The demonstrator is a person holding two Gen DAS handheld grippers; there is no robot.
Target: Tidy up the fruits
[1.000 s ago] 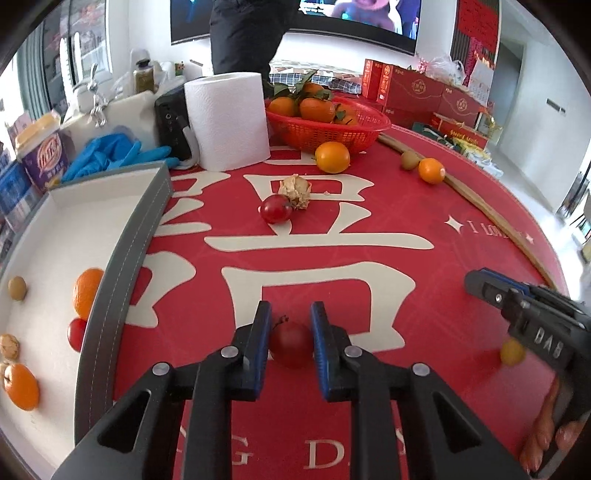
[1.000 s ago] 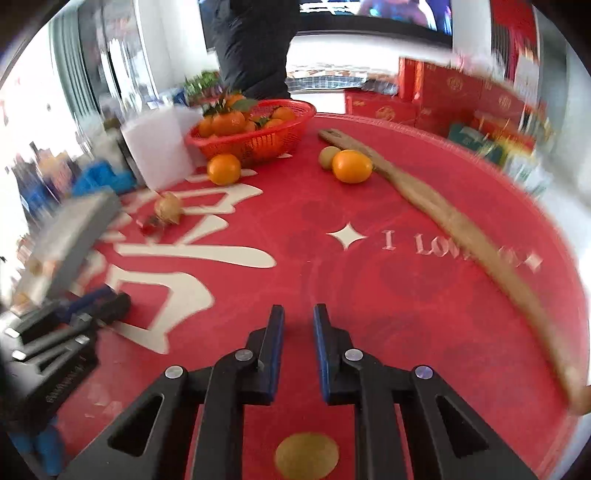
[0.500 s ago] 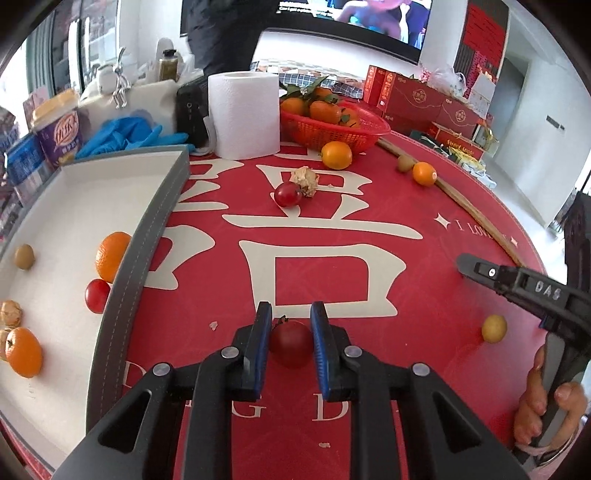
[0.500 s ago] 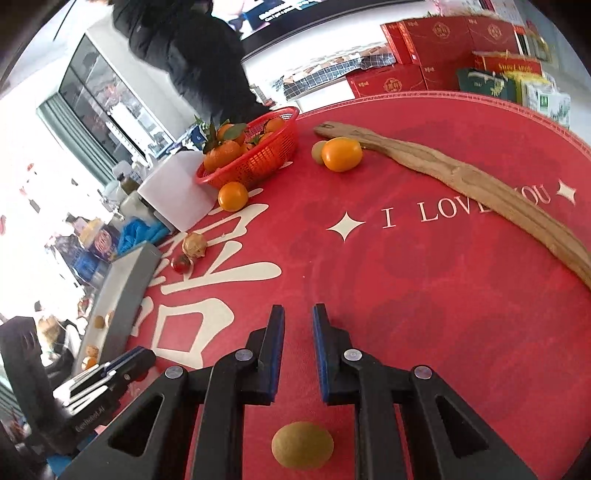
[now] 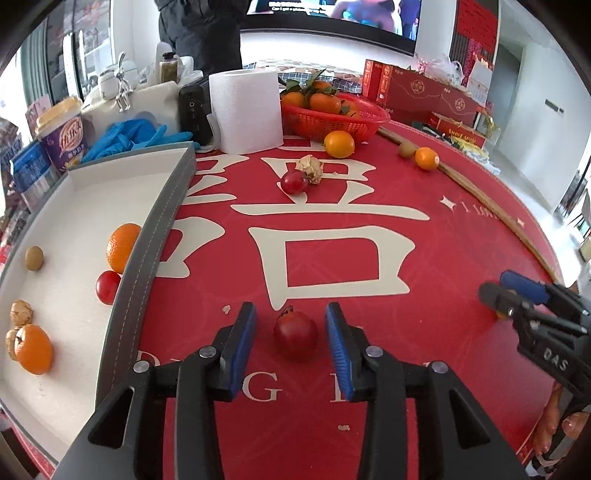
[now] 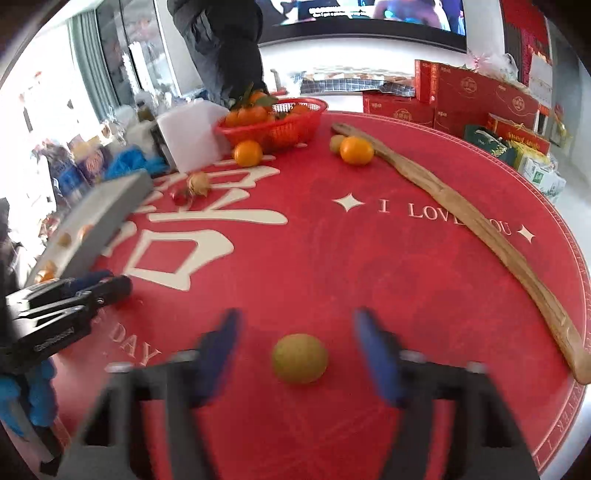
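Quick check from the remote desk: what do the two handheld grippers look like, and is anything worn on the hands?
Both are black plastic. The left gripper has two long angled fingers with silver rivets and ribbed blue pads on its jaws. The right gripper matches, with white lettering on its side. In the right wrist view, a blue glove covers the hand under the left gripper. No cables show.

A dark red round fruit (image 5: 295,334) rests on the red surface (image 5: 332,258). A yellow-green round fruit (image 6: 300,358) lies apart at its 3 o'clock, both loose.

White walls (image 5: 524,74), wall-mounted screen (image 5: 332,14), bright windows (image 6: 33,92).
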